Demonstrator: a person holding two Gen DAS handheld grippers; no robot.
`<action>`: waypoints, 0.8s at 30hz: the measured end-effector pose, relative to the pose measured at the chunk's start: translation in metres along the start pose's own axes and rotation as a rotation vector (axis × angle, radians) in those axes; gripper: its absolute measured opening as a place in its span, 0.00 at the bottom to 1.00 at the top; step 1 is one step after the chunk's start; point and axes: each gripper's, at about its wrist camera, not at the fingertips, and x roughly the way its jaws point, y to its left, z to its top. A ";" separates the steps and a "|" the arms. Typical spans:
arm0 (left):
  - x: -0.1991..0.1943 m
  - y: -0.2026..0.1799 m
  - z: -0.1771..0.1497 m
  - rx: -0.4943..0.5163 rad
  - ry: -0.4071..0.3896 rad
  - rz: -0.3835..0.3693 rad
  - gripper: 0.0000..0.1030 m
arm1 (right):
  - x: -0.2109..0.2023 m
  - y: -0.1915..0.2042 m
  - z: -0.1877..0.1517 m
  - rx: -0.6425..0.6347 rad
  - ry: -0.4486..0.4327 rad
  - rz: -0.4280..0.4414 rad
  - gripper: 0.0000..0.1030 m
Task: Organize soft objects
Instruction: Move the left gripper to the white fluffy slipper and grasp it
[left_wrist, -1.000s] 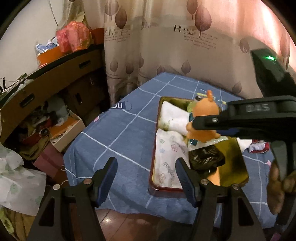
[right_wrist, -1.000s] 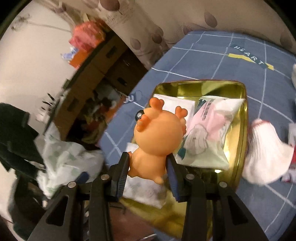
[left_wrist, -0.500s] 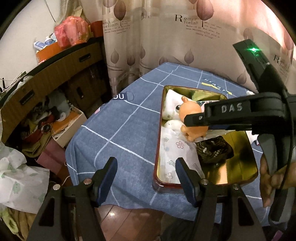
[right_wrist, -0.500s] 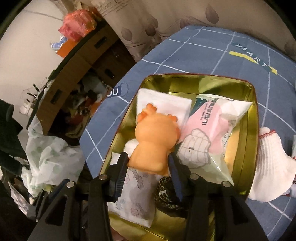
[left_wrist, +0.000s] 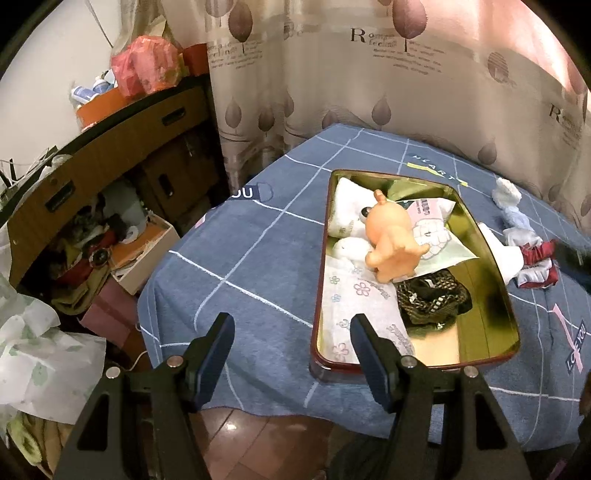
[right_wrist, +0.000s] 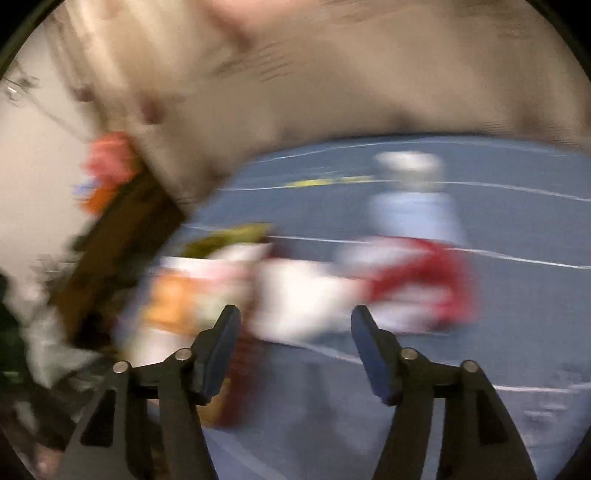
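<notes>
An orange soft toy (left_wrist: 391, 242) lies in the gold tin tray (left_wrist: 491, 295) among tissue packs (left_wrist: 364, 299) and a dark mesh pouch (left_wrist: 430, 297). My left gripper (left_wrist: 291, 347) hangs open over the blue cloth, just left of the tray's near corner, holding nothing. The right wrist view is badly blurred: my right gripper (right_wrist: 293, 343) has its jaws opening with nothing between them, above a white sock (right_wrist: 303, 299) and a red-and-white cloth (right_wrist: 421, 280). The orange toy (right_wrist: 173, 301) is a smear at its left.
White and pale blue socks (left_wrist: 511, 208) and a red-trimmed cloth (left_wrist: 537, 264) lie right of the tray on the blue checked cloth (left_wrist: 251, 258). A wooden cabinet (left_wrist: 107, 155) and floor clutter stand at the left, with a leaf-print curtain (left_wrist: 369, 74) behind.
The right gripper lowered the orange toy into the tray, let go of it and swung away to the right, out of the left wrist view. The left gripper stayed put.
</notes>
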 end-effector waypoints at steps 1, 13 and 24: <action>-0.001 -0.001 0.000 0.005 -0.002 0.004 0.65 | -0.007 -0.024 -0.007 -0.003 0.009 -0.087 0.60; -0.036 -0.040 0.004 0.145 -0.108 0.026 0.65 | -0.059 -0.191 -0.045 0.036 0.027 -0.540 0.76; -0.055 -0.141 0.032 0.304 -0.097 -0.209 0.65 | -0.052 -0.192 -0.050 0.032 0.068 -0.487 0.95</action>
